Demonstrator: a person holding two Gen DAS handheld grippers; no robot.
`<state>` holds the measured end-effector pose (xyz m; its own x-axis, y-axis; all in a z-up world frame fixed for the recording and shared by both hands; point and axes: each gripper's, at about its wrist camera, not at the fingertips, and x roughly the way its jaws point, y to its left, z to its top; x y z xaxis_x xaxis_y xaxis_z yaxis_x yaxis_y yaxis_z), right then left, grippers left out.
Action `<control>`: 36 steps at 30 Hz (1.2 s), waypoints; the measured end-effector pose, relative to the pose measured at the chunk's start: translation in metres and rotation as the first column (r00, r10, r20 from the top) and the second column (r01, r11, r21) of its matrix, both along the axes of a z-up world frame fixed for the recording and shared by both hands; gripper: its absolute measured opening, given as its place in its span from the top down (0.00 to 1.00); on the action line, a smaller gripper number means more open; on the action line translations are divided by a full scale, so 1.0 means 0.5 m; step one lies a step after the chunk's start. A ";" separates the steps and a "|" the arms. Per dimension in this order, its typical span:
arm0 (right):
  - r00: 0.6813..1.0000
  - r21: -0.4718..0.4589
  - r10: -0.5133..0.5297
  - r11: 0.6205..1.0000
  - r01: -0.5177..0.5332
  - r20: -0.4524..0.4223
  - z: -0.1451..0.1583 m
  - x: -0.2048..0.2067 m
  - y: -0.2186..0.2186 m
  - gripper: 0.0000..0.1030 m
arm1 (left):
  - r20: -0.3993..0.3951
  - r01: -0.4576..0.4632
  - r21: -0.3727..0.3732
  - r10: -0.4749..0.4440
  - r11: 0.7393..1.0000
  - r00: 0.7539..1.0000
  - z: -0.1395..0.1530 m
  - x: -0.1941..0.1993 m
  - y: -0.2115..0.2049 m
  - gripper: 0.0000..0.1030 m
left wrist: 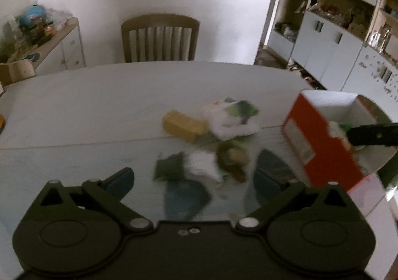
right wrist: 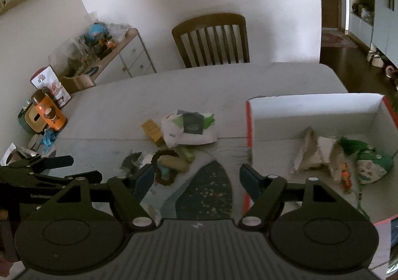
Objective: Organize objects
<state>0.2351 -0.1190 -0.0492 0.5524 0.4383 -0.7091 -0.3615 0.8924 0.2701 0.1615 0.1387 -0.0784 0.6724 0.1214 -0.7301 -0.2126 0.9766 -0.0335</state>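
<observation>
Both claws hung released and empty, left gripper [left wrist: 194,178] over the loose packets [left wrist: 199,168] clustered mid-table for easy reach, right gripper [right wrist: 195,178] beside the orange-sided box [right wrist: 316,116], already holding some pouches [right wrist: 321,155], presumably the collecting bin.

Wooden chair [right wrist: 211,40] (slatted) behind table [right wrist: 174,86].

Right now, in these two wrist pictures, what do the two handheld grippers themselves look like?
Both are matte black plastic. The left gripper and the right gripper each have two round housings, angled link arms with silver pivot pins, and dark blue pads on the fingers. The right body is ribbed on top. No cables, sleeves or hands are visible.
</observation>
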 end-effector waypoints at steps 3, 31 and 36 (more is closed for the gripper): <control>1.000 -0.017 0.019 1.000 -0.019 -0.009 -0.013 0.011 0.036 0.27 | -0.014 -0.003 0.026 0.003 1.000 1.000 -0.028 0.006 0.031 0.01; 0.991 -0.168 0.082 0.981 -0.099 -0.108 -0.163 0.110 0.190 0.27 | -0.119 0.075 -0.026 -0.077 0.997 0.990 -0.170 0.118 0.130 0.13; 0.988 -0.187 0.096 0.975 -0.118 -0.124 -0.185 0.131 0.210 0.27 | -0.127 0.080 -0.030 -0.084 0.996 0.988 -0.178 0.131 0.128 0.15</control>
<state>0.3006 -0.0142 -0.1418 0.4206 0.3390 -0.8415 -0.4349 0.8894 0.1409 0.2270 0.2030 -0.1675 0.5805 0.0502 -0.8127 -0.1359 0.9901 -0.0359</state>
